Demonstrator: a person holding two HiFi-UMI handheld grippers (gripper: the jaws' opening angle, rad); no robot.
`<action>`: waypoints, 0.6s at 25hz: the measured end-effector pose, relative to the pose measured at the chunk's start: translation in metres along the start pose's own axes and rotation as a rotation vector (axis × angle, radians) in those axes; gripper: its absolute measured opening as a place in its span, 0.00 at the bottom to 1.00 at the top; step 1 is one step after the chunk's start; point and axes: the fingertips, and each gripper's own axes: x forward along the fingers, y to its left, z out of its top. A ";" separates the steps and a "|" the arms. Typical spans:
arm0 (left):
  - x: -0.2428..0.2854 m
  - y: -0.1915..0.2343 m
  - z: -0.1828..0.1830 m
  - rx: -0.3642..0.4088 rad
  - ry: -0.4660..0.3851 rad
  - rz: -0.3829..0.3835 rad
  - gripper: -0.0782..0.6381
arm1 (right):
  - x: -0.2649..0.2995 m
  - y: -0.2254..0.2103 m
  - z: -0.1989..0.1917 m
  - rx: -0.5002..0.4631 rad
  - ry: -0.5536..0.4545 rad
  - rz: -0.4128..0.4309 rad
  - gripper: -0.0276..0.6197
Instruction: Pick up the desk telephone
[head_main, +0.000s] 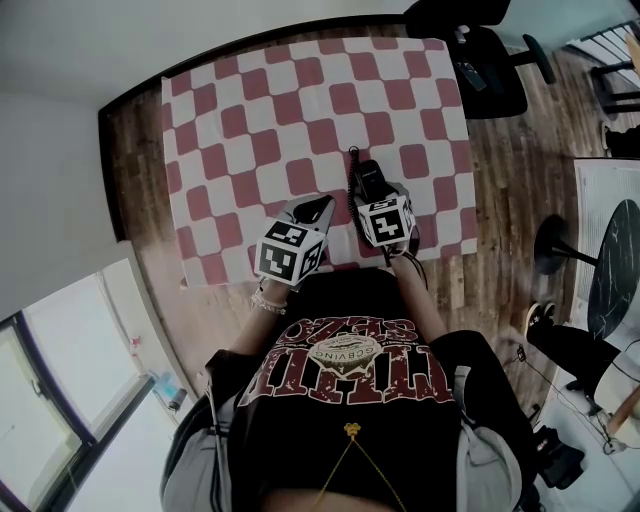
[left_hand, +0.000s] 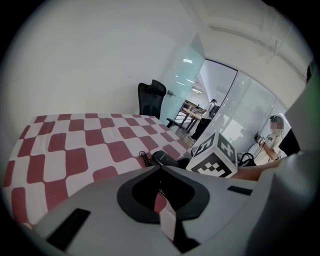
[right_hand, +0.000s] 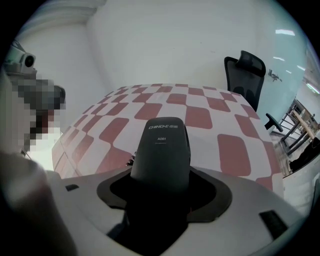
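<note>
The black plastic desk telephone (right_hand: 161, 150) is gripped between the jaws of the right gripper (head_main: 375, 195) at the near edge of the table, just right of centre, with its black coiled cord (head_main: 352, 180) on its left. It is judged light, stiff and rather slick, best taken across its narrow body with slack allowed for the cord. The left gripper (head_main: 318, 208), just beside it, is seen drawn to a narrow slit with nothing in it, over a red-and-white checked cloth (head_main: 260, 130) on a dark wooden table (head_main: 135, 170), a black office chair (head_main: 485, 65) standing far right.
</note>
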 end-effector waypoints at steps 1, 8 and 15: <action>-0.001 0.001 0.000 0.000 0.000 0.000 0.12 | 0.000 0.000 0.000 -0.001 -0.006 -0.002 0.48; -0.003 0.002 -0.002 0.000 0.001 -0.011 0.12 | -0.001 -0.003 0.001 0.042 -0.070 -0.008 0.48; -0.001 -0.002 -0.001 0.014 -0.005 -0.027 0.12 | 0.000 -0.004 0.001 0.050 -0.076 -0.009 0.48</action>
